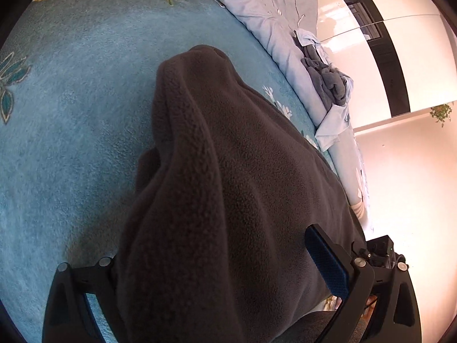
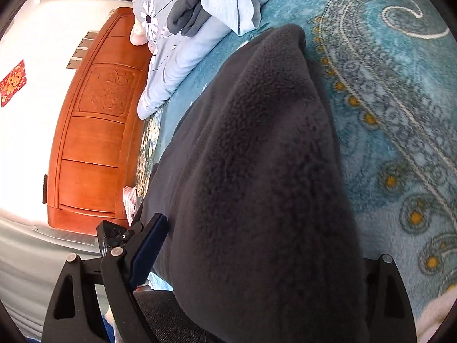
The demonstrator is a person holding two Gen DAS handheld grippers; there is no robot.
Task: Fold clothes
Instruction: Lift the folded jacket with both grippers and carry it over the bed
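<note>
A dark grey fleece garment (image 1: 228,185) lies bunched on a teal patterned blanket (image 1: 71,114) on the bed. It fills the middle of both views and also shows in the right wrist view (image 2: 257,171). My left gripper (image 1: 217,280) has its jaws wide apart, with the fleece draped between and over them; the left finger is mostly hidden. My right gripper (image 2: 257,263) is likewise wide apart with the fleece lying between its fingers, the right finger mostly covered. In neither view can I tell whether cloth is pinched.
A light blue floral quilt (image 1: 265,8) lies along the far side of the bed with a pile of grey and blue clothes (image 1: 328,80) on it. A wooden headboard (image 2: 94,131) stands at the left in the right wrist view. The teal blanket (image 2: 400,114) spreads to the right.
</note>
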